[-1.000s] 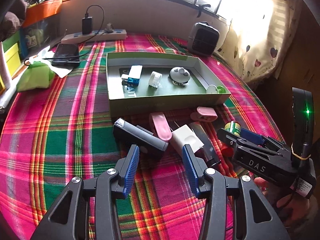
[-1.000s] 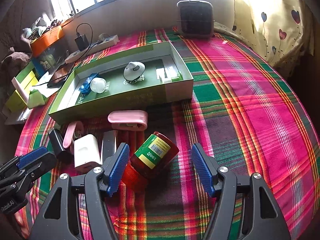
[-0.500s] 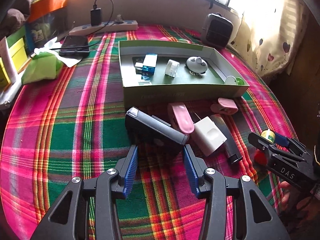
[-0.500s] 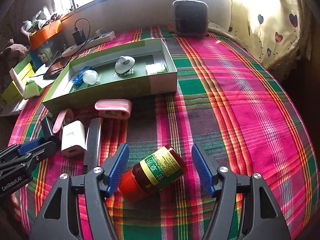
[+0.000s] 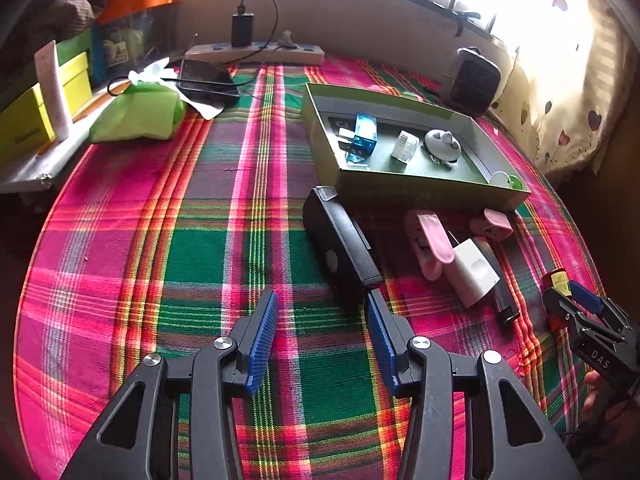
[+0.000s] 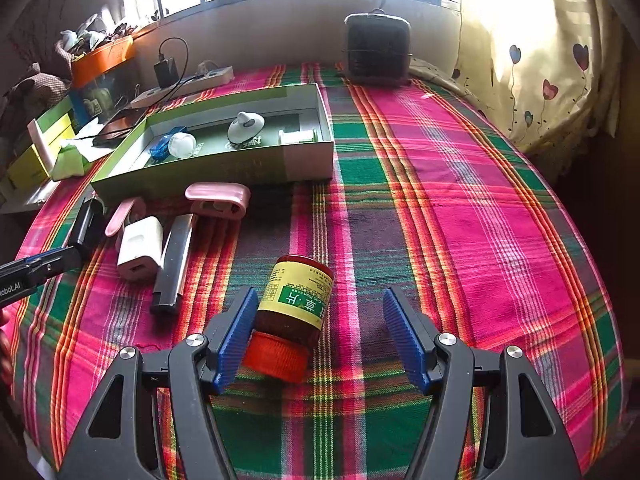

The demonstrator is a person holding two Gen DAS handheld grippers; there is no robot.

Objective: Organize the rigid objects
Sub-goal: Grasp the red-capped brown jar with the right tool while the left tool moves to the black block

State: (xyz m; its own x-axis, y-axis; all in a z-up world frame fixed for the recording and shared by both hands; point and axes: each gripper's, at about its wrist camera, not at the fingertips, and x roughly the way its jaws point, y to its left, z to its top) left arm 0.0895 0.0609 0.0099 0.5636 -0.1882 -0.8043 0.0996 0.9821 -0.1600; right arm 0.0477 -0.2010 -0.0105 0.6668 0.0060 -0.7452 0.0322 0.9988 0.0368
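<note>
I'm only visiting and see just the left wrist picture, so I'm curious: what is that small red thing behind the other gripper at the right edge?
Observer: A brown jar with a yellow-green label, lying on its side.
Operator: Is that gripper holding it?
Observer: No. The right gripper is open; the jar lies between its fingers, near one pad, well clear of the other.
Operator: Which way does its lid face?
Observer: Its orange cap points toward the gripper's camera, away from the green box.

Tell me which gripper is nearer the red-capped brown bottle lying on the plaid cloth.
Right. The right gripper straddles the bottle, jaws open. The left gripper sits further off, beside the black case.
</note>
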